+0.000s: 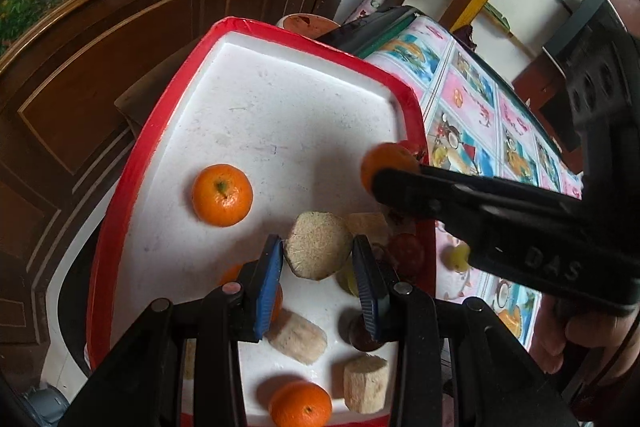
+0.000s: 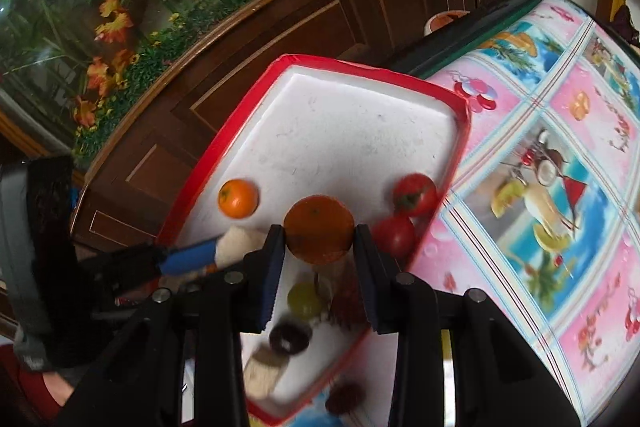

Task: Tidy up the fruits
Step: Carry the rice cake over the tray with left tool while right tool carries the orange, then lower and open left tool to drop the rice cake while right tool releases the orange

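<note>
Both tools are full and both hang over the red-rimmed white tray.

The left tool is closed on a pale, rough chunk, maybe a cut piece of fruit, though what kind cannot be told. The blue pads press it from both sides. The chunk sits at 12 o'clock from that tool, straight ahead between the jaws.

The right tool is closed on an orange, also squeezed at both sides and straight ahead at 12 o'clock. In the left wrist view this right tool reaches in from 3 o'clock, with the orange at its tip over the tray's right rim.

Loose things already lie in the tray. A free orange rests at about 10 o'clock from the left tool. Other pale chunks lie lower down, nearer the camera. Two tomatoes sit at about 1 o'clock from the right tool, close by the right rim. A green grape and a dark round fruit lie below the held orange.

The next move most likely turns on this: the free orange lies across the tray from the held orange, at about 10 o'clock from the right tool. The left tool is nearer to it, but the right tool has the matching fruit. The tray sits on a bench covered by a bright picture cloth.
</note>
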A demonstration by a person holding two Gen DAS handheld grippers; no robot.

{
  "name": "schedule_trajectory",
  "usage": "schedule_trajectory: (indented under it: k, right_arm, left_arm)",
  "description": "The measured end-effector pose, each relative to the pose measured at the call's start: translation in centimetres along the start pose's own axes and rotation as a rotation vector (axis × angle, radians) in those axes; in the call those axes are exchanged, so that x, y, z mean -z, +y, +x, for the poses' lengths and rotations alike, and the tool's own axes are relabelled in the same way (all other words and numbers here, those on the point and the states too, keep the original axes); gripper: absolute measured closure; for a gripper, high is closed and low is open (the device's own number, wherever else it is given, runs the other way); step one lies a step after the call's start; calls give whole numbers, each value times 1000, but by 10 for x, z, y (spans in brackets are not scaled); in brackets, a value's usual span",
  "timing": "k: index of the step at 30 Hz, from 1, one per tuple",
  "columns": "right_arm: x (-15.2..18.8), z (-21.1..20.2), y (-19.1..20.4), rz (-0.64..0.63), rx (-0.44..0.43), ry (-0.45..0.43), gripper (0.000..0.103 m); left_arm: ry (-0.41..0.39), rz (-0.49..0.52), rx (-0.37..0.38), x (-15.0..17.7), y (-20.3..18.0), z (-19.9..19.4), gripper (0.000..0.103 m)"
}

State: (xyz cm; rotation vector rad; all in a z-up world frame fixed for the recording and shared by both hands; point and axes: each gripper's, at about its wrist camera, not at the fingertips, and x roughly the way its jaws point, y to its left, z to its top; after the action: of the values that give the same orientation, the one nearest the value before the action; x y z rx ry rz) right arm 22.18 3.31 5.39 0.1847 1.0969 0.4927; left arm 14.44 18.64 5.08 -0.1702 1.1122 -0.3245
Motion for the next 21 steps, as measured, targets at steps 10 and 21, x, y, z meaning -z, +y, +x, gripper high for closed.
schedule_trajectory:
  k: [10,21]
  right_arm:
    - [-12,32,-1,-8,27,45,65]
    - [-14,45,1,-49,68,54,65]
  left_arm:
    - [10,15,9,-3,4,7,68]
    - [15,12,7,-3,3,8,67]
